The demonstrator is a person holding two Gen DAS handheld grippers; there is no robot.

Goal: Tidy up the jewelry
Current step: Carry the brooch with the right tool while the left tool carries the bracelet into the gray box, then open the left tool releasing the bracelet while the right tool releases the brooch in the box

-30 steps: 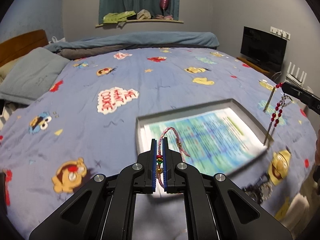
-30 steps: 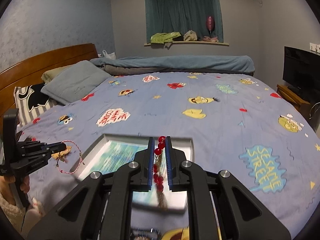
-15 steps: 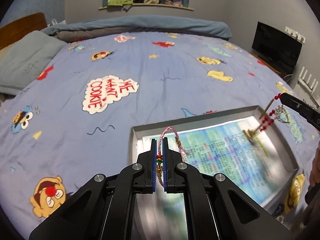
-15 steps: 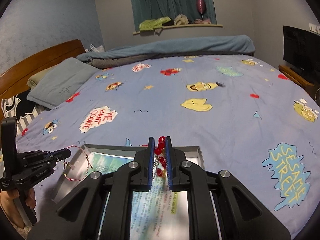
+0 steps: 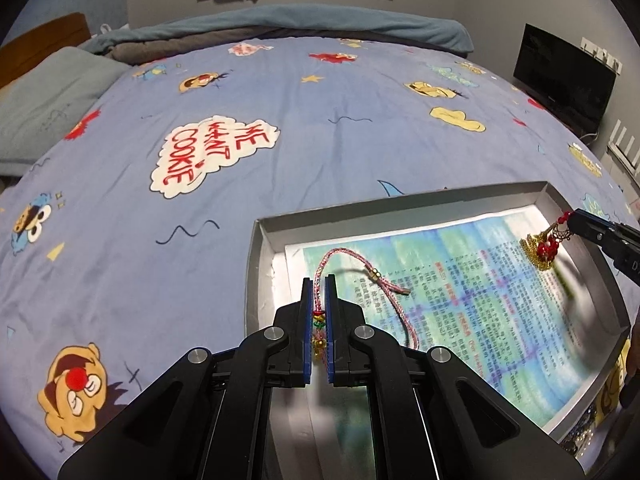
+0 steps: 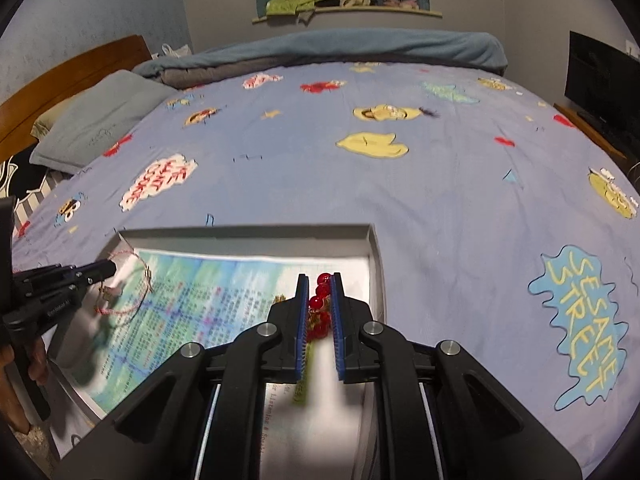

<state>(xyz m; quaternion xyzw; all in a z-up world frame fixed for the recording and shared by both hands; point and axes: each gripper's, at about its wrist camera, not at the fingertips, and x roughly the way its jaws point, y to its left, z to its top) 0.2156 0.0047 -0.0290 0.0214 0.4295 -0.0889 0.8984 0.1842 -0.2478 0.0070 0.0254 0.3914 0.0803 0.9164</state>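
A shallow grey box (image 5: 256,264) lined with a printed sheet lies on the bed. My left gripper (image 5: 319,280) is shut on a pink braided cord bracelet (image 5: 384,284) with small coloured beads, and the cord's loop drapes onto the sheet at the box's left end. My right gripper (image 6: 319,278) is shut on a red-bead and gold tassel pendant (image 6: 318,304). From the left wrist view the pendant (image 5: 544,250) hangs from the right gripper's tip (image 5: 576,220) and its gold tassel touches the sheet at the box's right end. The right wrist view shows the left gripper (image 6: 110,268) with the bracelet (image 6: 132,284) over the box (image 6: 372,248).
A blue cartoon-print bedsheet (image 5: 280,88) covers the bed all around the box. A grey pillow (image 6: 100,120) and wooden headboard (image 6: 72,68) lie at the left, folded blankets (image 6: 340,48) at the far side, a dark TV (image 5: 564,80) at the right. More jewelry (image 5: 584,432) sits beside the box's near right corner.
Both grippers have sunk toward the box with their pieces. The bracelet's loose end and the pendant's tassel now reach the printed sheet inside the box.
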